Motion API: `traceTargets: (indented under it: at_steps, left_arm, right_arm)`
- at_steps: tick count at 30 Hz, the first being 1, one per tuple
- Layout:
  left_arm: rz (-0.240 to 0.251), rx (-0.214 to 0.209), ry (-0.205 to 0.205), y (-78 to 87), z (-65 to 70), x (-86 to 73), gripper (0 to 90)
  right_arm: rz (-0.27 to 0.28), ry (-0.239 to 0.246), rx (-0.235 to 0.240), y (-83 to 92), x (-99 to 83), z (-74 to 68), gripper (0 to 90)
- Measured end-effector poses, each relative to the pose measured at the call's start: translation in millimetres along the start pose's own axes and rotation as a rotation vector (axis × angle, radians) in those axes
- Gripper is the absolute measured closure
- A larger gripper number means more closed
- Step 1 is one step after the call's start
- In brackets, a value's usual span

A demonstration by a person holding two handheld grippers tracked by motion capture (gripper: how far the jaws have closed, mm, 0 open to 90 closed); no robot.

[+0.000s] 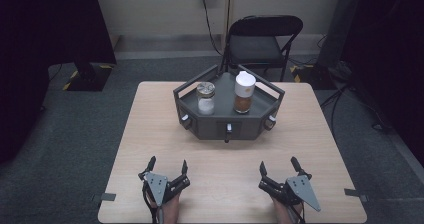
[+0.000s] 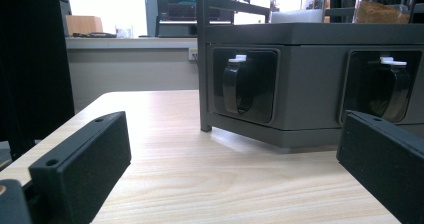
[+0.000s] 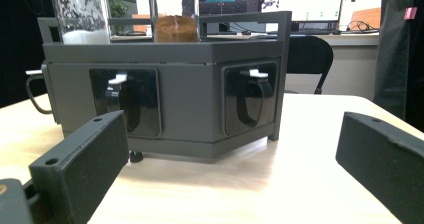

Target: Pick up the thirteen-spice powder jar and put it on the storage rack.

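At the lower left of the high view the left tool [image 1: 167,165] rests on the table [image 1: 150,129], jaws spread apart and holding nothing. Up in the centre stands the dark grey rack [image 1: 200,126], well apart from both tools. On its top, the jar of white grains [image 1: 205,98] sits left of the white-capped jar of brown powder [image 1: 244,92]; possibly salt and a spice. At the lower right the right tool [image 1: 278,165] lies likewise, jaws wide and empty.
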State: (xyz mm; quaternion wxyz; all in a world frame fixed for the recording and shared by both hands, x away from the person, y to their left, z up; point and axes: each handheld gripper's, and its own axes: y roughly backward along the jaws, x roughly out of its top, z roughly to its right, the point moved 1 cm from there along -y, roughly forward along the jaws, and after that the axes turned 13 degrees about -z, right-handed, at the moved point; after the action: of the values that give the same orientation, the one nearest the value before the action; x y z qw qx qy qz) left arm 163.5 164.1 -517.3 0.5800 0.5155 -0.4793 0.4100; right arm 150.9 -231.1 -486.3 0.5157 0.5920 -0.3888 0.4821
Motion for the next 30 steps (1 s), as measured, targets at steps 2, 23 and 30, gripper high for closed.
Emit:
traceTargets:
  at_steps: [2,23,30]
  left_arm:
    - [0.000,0.000,0.000,0.0,0.0,0.0,0.3]
    - [0.000,-0.003,-0.001,0.1,-0.4,-0.1,0.2]
    - [0.000,-0.003,-0.001,0.1,-0.5,-0.1,0.2]
  right_arm:
    - [-0.005,-0.001,0.001,0.2,-2.2,-0.1,0.0]
    - [0.000,0.008,0.001,-0.4,-22.8,2.5,0.0]
    - [0.033,0.009,-0.012,0.9,-29.0,0.2,0.2]
